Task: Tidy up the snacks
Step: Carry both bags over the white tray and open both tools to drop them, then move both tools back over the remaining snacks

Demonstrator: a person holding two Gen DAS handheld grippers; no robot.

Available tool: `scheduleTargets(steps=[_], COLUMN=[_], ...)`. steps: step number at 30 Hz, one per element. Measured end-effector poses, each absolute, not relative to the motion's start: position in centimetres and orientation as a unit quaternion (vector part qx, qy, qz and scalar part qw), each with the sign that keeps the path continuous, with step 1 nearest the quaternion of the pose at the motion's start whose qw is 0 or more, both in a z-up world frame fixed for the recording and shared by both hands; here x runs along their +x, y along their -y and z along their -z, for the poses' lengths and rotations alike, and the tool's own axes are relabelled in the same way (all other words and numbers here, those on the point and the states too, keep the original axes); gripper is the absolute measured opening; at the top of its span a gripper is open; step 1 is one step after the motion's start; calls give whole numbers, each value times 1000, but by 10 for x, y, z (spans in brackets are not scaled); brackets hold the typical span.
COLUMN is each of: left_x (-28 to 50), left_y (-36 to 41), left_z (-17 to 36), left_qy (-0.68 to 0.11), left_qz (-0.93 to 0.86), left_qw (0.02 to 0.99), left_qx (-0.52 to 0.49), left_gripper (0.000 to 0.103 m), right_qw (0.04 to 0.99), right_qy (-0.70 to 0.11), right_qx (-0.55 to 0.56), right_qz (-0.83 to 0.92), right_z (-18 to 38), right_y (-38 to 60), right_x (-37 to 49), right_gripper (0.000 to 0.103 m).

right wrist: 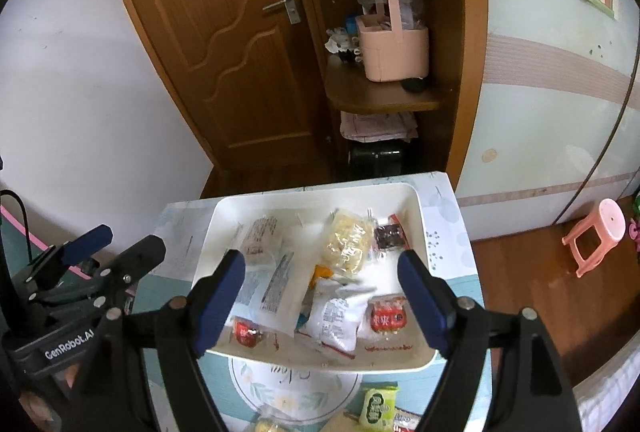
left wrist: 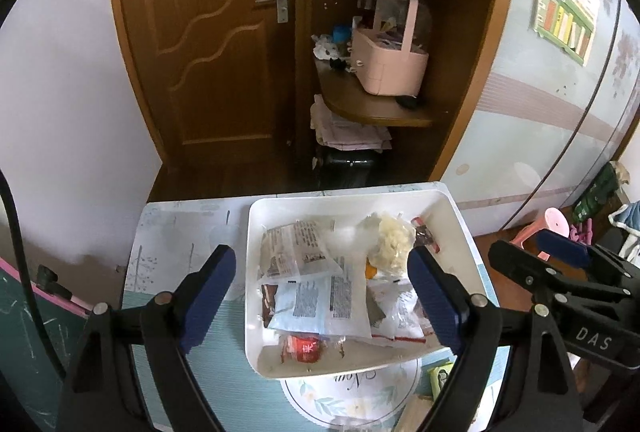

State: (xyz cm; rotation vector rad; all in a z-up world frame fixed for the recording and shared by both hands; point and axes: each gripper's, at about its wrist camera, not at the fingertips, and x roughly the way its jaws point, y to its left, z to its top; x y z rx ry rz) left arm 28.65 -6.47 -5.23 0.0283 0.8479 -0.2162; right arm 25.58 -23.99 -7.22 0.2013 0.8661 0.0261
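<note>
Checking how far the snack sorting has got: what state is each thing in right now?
left gripper: open, empty
right gripper: open, empty
white tray: on table, holding many snack packets
green snack packet: outside tray, on table
wooden door: closed
pink basket: upright on shelf

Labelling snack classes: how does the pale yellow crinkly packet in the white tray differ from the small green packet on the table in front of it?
The pale yellow crinkly packet lies inside the white plastic tray; the small green packet sits outside it on the patterned table. The yellow one is see-through, showing pale contents; the green one is opaque and printed. The yellow one looks larger. Both are sealed snack wrappers that neither gripper touches.
</note>
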Motion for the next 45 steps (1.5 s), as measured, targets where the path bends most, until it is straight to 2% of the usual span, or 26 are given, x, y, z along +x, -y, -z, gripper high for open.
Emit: scheduleTargets(steps=[16, 26, 31, 34, 45], left_x=[224, 178, 159, 149, 118], left_y=[73, 78, 79, 81, 86], left_z=[35, 42, 62, 81, 179], left_qy=[-398, -404, -418, -436, -516], left_qz=[112, 125, 131, 140, 157], left_qw=[910, 906, 898, 888, 840], left_qx=[22, 24, 31, 33, 62], left_gripper=[87, 87, 87, 87, 87], right_qw=[906, 930, 938, 929, 888], right_qy=[-411, -356, -340, -365, -452], right_qx=[98, 85, 63, 54, 89], right_qz=[-17, -20, -21, -26, -12], right_z=[56, 44, 53, 67, 146], right_y=[254, 263, 266, 266, 267], right_x=[196, 139, 113, 105, 83], right_gripper=[80, 80, 82, 86, 86])
